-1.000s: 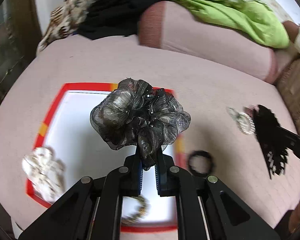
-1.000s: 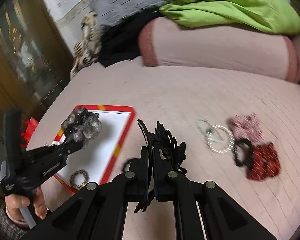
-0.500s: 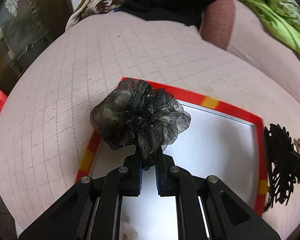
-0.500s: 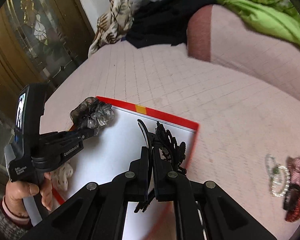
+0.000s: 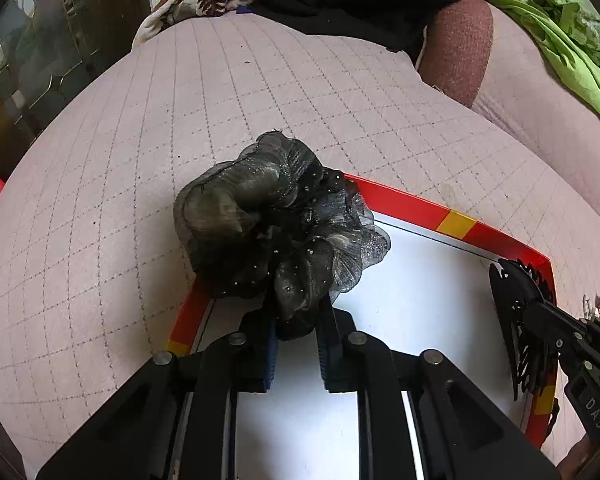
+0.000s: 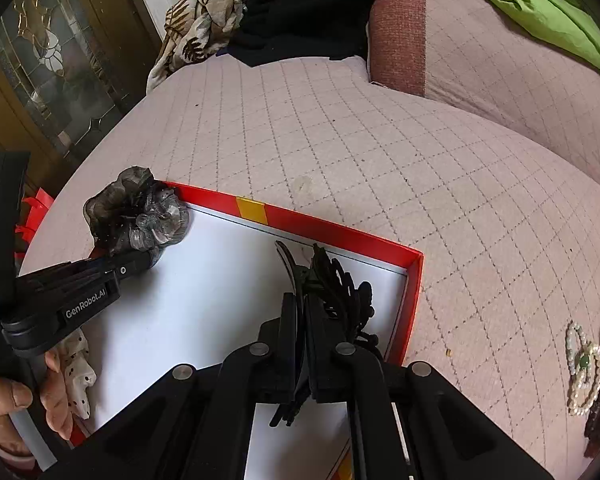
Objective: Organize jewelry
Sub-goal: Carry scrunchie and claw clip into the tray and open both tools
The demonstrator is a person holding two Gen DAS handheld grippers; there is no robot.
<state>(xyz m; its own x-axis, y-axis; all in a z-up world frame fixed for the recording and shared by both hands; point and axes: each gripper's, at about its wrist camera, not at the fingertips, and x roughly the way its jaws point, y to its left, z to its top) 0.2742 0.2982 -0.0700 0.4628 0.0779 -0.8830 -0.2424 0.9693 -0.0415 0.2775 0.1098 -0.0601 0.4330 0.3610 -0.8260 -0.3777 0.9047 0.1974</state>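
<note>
Nearest the camera, the left gripper (image 5: 296, 344) had its fingers (image 5: 270, 356) easing apart, the tail of the sheer black-and-grey organza scrunchie (image 5: 276, 228) sitting between them with a little slack showing. The scrunchie sat over the far left corner of the shallow white tray with a red and yellow rim (image 5: 456, 222), part of its ruffle spilling over the rim onto the bed.

Over on the other side, the right gripper (image 6: 302, 320) had its fingers (image 6: 286, 328) clamped tight on the black plastic claw hair clip (image 6: 332, 292), holding it above the tray's far right corner, just inside the rim (image 6: 414, 300).

Low at the tray's left edge lay a white dotted fabric scrunchie (image 6: 78, 376), partly hidden by the person's hand (image 6: 24, 404) on the left gripper's handle.

Further right on the pink quilted bed cover (image 6: 380, 152), well apart from the tray, lay a white pearl bracelet with a green stone (image 6: 582, 368). Beyond rose a pink bolster with a brick-red end (image 6: 400, 28), draped in green cloth (image 6: 532, 4).
</note>
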